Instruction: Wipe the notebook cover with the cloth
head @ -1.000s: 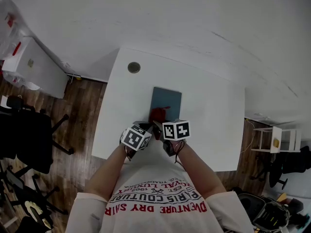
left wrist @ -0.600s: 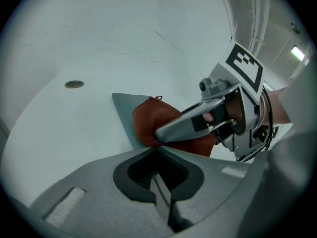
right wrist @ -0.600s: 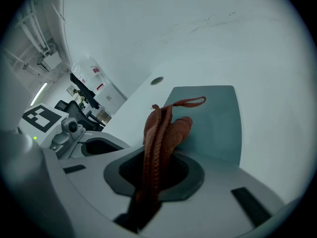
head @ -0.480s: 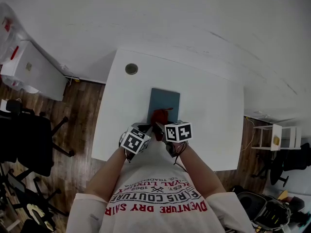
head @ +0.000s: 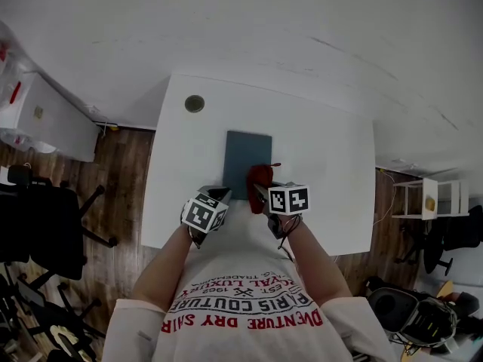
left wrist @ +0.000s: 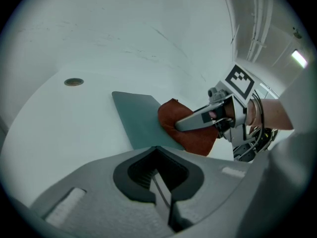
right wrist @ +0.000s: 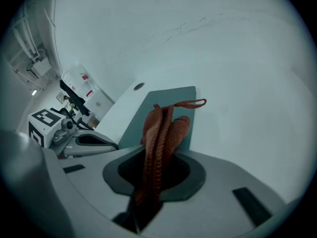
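Currently, the left gripper point(left wrist: 161, 190), jaws together on nothing, sits just beside the near left corner of the flat, dark teal rectangular notebook point(head: 247, 153). The notebook lies on the white table point(head: 332, 172), long axis running away from the person. The soft, rust-red knitted cloth point(head: 260, 178) hangs bunched over the notebook's near right corner, clamped in the right gripper point(right wrist: 148, 197), the nearer tool; the smooth cover lies directly ahead.

White table point(head: 332, 164), dark teal notebook point(head: 243, 155) flat mid-surface, small round disc point(head: 195, 103) near far-left corner.
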Demonstrator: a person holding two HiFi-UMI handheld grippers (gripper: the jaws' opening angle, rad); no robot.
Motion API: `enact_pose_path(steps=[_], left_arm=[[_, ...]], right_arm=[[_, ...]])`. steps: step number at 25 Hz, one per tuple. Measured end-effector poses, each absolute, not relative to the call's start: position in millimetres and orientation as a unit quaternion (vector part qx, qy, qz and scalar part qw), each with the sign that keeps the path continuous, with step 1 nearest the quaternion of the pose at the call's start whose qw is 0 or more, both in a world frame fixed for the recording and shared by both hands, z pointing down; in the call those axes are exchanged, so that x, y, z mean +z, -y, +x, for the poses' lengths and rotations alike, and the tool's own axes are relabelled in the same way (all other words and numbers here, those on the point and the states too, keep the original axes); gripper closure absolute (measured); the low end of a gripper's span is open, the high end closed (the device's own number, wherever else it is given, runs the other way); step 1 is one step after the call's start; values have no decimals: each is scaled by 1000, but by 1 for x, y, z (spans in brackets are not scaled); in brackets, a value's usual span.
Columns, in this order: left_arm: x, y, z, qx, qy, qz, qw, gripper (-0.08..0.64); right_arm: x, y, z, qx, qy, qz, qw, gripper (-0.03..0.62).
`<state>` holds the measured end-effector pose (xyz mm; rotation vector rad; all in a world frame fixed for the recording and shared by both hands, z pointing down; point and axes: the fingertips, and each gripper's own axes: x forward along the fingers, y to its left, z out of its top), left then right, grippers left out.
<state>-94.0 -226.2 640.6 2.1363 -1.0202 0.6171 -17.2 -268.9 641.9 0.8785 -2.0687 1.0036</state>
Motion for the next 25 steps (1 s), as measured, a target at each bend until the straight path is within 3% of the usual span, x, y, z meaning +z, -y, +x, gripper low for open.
enact_pose_path(steps=[13, 19, 25], left_arm=[[642, 229, -93, 238, 394, 820, 340, 551], [641, 230, -93, 237, 396, 823, 332, 551], [599, 246, -110, 214, 452, 830, 247, 550]], right_arm=[[644, 272, 46, 369, 762, 400, 350, 518], [628, 271, 49, 379, 765, 426, 301, 520], [585, 276, 26, 307, 812, 422, 260, 520]])
